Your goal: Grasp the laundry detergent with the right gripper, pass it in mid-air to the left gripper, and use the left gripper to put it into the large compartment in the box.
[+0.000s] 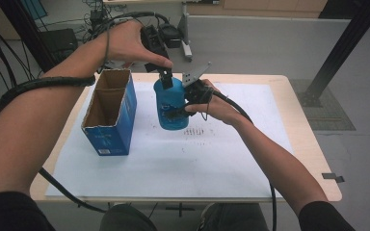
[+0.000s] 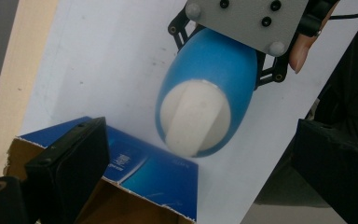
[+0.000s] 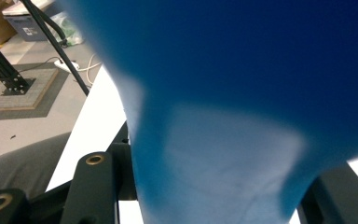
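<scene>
White paper covers the worktop [image 1: 298, 159] as the right tongs [image 1: 189, 103] clamp a blue bottle [image 1: 171, 108] held above it, beside an open box [image 1: 110, 115]. Left tongs [image 1: 166, 76], open, hover at its cap [image 2: 193, 116]; gripping that cap likely comes next.

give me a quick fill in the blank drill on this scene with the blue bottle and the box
1. The right gripper holds the blue bottle by its ____.
2. The bottle's cap is ____ in colour.
3. The open cardboard box stands on the white sheet to the person's ____ of the bottle.
4. The left gripper, with its fingers open in the left gripper view, is at the ____ of the bottle.

Missing words: side; white; left; top
</scene>
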The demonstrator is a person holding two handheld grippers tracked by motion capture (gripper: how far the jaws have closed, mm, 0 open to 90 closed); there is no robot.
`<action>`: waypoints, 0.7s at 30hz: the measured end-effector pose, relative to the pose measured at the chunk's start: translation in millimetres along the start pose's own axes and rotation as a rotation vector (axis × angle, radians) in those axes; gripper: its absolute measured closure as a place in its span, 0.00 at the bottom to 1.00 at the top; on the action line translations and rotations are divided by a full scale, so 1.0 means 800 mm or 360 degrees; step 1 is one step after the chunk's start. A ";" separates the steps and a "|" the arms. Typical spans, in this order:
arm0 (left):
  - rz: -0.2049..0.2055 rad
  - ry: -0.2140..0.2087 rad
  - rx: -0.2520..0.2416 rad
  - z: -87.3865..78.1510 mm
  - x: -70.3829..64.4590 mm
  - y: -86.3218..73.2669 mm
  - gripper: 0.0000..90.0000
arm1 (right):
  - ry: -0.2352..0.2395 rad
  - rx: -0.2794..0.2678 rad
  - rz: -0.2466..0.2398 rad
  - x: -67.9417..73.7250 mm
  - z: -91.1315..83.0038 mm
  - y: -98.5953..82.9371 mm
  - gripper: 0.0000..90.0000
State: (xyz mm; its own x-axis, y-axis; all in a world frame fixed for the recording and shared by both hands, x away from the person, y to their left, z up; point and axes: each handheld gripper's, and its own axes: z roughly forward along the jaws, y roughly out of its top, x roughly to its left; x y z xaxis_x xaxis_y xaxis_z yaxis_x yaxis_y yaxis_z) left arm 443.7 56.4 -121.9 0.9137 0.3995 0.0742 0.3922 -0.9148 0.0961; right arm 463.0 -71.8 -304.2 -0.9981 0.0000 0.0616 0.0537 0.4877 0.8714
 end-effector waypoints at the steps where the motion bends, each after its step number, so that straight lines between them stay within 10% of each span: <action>1: 0.0007 0.0000 0.0003 0.001 0.000 0.000 0.06 | 0.0004 -0.0006 -0.0003 0.001 0.000 0.001 0.49; 21: 0.0056 -0.0026 0.0035 0.012 -0.003 -0.001 0.06 | 0.0044 -0.0082 -0.0080 0.011 0.002 0.020 0.49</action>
State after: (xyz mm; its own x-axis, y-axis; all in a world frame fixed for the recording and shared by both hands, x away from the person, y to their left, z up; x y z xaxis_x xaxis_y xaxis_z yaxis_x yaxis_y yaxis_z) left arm 442.3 55.8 -131.9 0.9286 0.3660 0.0611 0.3617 -0.9296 0.0716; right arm 454.7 -62.8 -290.5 -0.9984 -0.0478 0.0301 0.0060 0.4406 0.8977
